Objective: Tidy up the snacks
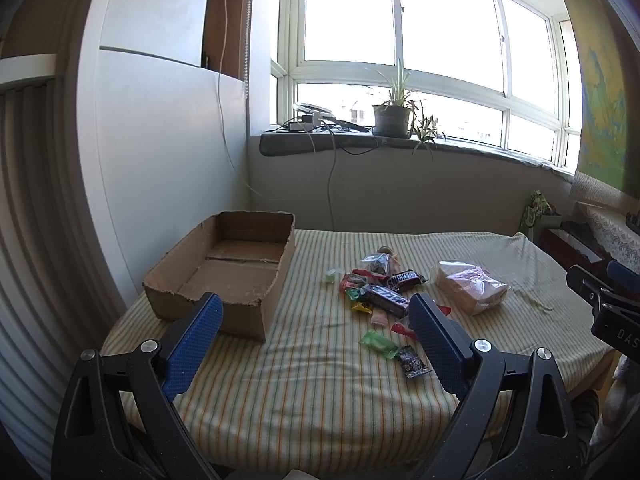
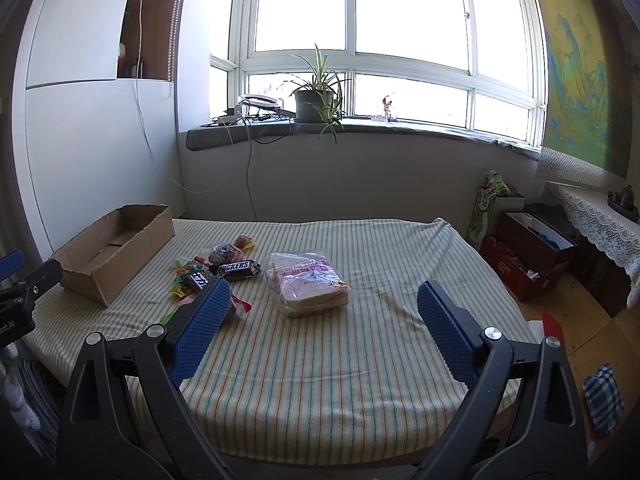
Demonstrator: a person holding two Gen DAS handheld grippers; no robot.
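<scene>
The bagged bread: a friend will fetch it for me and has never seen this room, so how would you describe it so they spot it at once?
Start at the striped table below the window, with the cardboard box at its left edge. Right of the candy pile lies the bagged bread, alone on the cloth. It is the biggest snack, sliced bread in a clear bag with pink print, unlike the small bright wrappers beside it.

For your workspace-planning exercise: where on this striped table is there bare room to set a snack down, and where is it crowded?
Free: the near strip of the striped cloth in front of both grippers, the stretch right of the bread bag, and the floor of the cardboard box. Crowded: the candy pile between box and bread bag.
</scene>
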